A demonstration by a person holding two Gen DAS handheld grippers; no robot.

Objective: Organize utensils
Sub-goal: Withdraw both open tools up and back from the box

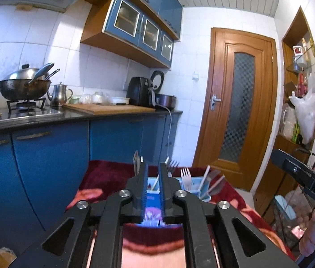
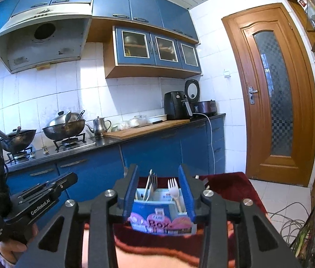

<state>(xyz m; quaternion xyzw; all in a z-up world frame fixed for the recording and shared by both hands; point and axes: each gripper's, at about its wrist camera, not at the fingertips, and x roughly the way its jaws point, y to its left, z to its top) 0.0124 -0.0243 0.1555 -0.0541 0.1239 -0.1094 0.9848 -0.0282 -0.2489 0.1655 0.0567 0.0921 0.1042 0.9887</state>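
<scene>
A blue organizer box [image 2: 160, 214] with several compartments stands on a dark red patterned cloth [image 2: 224, 183]. It holds a metal fork [image 2: 153, 183] and a white plastic fork [image 2: 174, 189]. In the left wrist view the box [image 1: 193, 183] shows a white fork [image 1: 185, 175], white sticks [image 1: 204, 176] and metal utensils. My right gripper [image 2: 160, 178] is open and empty, its fingers either side of the box. My left gripper [image 1: 153, 174] is nearly closed and empty, just in front of the box; it also shows in the right wrist view [image 2: 68, 178].
A blue kitchen counter [image 2: 135, 138] runs behind, with woks on a stove [image 2: 68, 143], a kettle [image 2: 100, 126], a cutting board [image 2: 146, 128] and an air fryer [image 2: 176, 105]. A wooden door [image 2: 271, 93] stands to the right. Cables [image 2: 291, 221] lie on the floor.
</scene>
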